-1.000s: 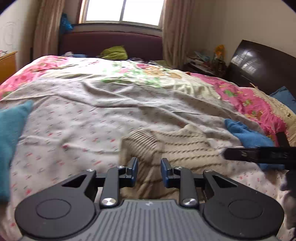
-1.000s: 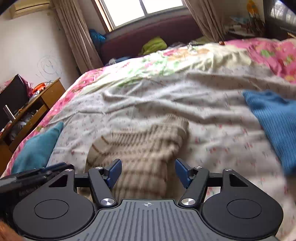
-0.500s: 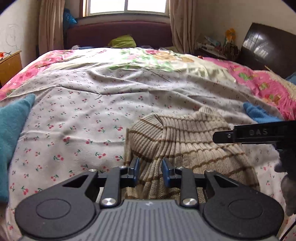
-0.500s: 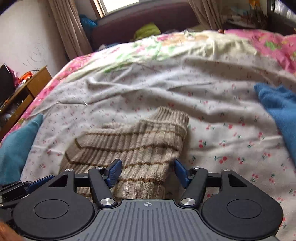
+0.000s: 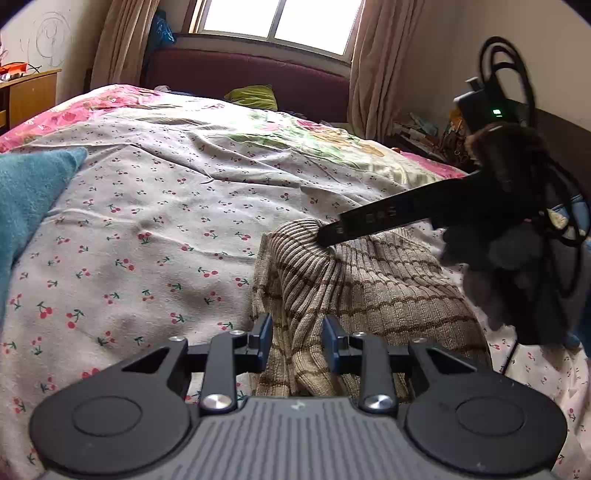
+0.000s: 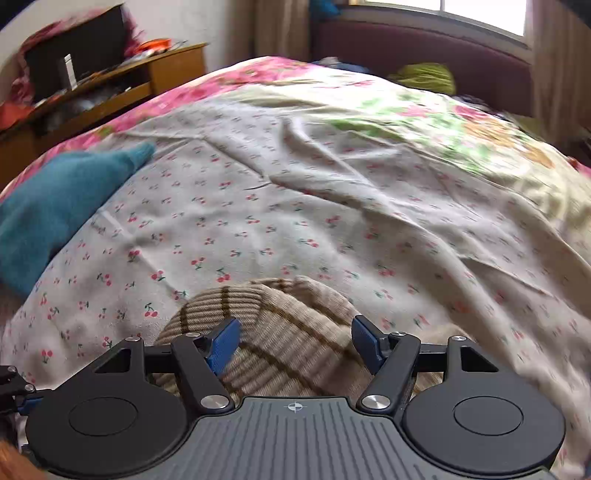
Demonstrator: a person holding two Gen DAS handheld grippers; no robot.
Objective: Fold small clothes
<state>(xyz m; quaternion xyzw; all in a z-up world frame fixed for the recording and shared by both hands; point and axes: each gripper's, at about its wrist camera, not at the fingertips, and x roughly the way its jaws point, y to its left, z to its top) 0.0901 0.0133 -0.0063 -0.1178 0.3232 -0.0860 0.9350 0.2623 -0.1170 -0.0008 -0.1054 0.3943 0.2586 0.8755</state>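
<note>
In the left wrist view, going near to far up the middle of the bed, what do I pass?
Left gripper → striped beige knit garment → cherry-print sheet → floral quilt → green cloth → maroon headboard → window.

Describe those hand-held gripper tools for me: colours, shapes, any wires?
Both are black with a ribbed grey base, two round discs, silver screws and blue finger pads. The right gripper has looped black cables, a green light and a dark fuzzy glove holding it.

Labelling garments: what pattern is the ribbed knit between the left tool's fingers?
Beige ribbed knit garment with thin brown stripes; clearest in left wrist view.
</note>
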